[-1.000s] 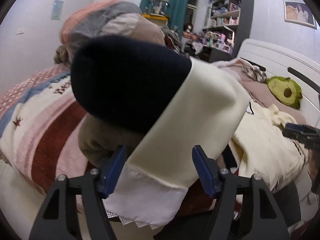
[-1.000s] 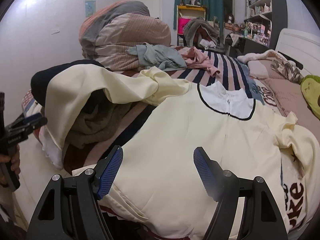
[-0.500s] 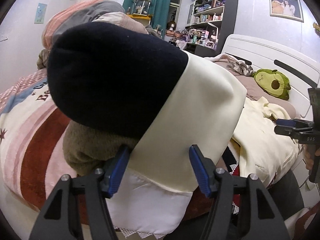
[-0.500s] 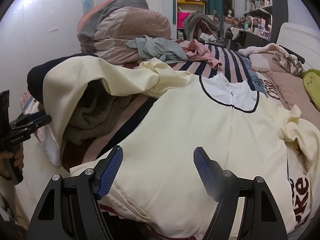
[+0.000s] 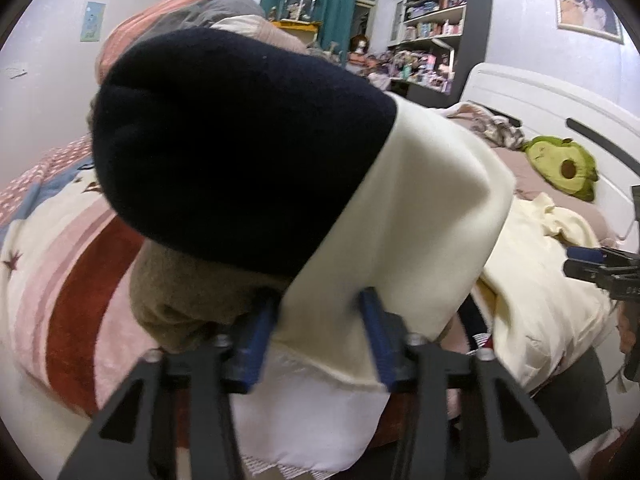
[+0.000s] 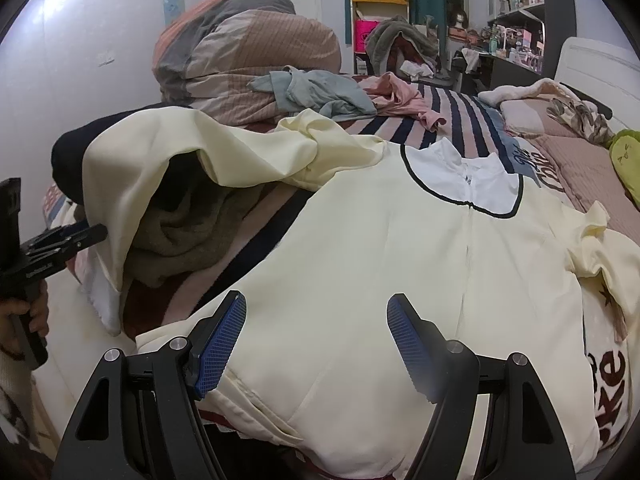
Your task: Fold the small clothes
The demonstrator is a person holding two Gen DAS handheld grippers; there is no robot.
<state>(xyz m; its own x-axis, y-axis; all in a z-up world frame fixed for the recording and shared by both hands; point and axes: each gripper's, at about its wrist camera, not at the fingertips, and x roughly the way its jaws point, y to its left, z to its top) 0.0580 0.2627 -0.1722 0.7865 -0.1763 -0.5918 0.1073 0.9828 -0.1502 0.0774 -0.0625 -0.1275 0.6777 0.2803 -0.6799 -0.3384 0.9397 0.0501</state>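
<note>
The cream fabric sleeve (image 5: 408, 216) is being closed on by the left gripper (image 5: 320, 332); the right gripper (image 6: 316, 340) is held spread above the cream dress (image 6: 400, 264).

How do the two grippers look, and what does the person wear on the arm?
Each gripper is a black frame with triangular cut-outs and silver screw heads. The left gripper and the right gripper both carry blue pads with a fine grid texture. Seen from the side, the left gripper has small white lettering, too small to read. Below it a pale knitted sleeve with dark marks shows.
</note>
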